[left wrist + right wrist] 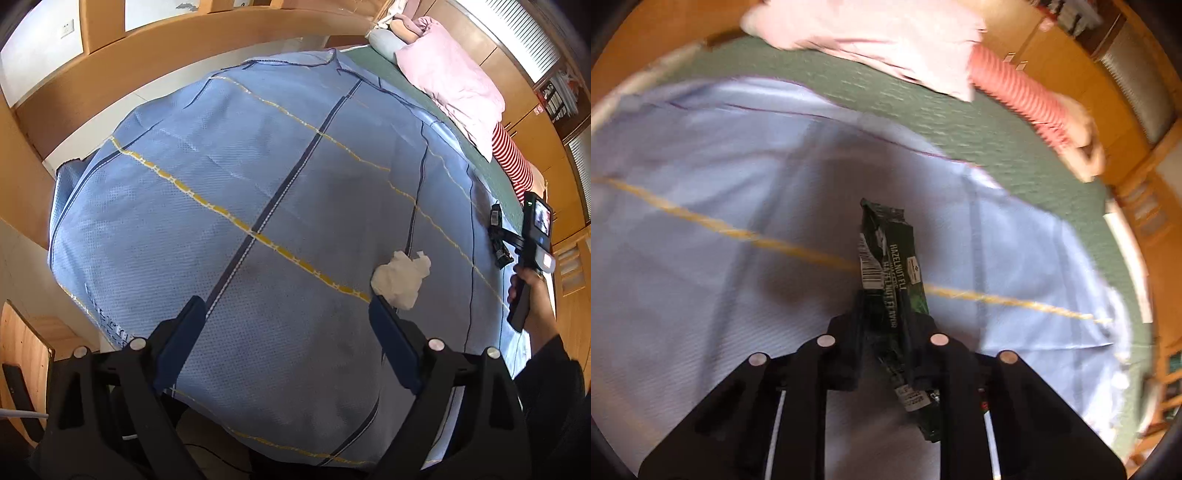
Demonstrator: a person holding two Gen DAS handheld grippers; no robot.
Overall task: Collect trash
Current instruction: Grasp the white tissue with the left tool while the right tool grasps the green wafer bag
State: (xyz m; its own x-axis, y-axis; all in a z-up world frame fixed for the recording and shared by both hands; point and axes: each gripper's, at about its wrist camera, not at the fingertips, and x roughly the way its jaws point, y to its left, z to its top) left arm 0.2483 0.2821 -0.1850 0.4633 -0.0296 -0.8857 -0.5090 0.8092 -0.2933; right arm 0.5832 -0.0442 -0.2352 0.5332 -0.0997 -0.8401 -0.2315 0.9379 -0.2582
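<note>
A: Left gripper (288, 314) is hovering, fingers spread wide; the crumpled tissue (400, 278) is lying on the blue bedspread (221, 166), touching its right fingertip.

B: Right gripper (886, 325) is pinching the green wrapper (886, 258), lengthwise along its fingers.

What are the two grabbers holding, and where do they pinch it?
The right gripper pinches the green snack wrapper around its lower half. The left gripper is open and holds nothing; the crumpled tissue lies beside it.

Tissue (400, 275) on blanket (258, 184) – pillow (448, 79) behind
</note>
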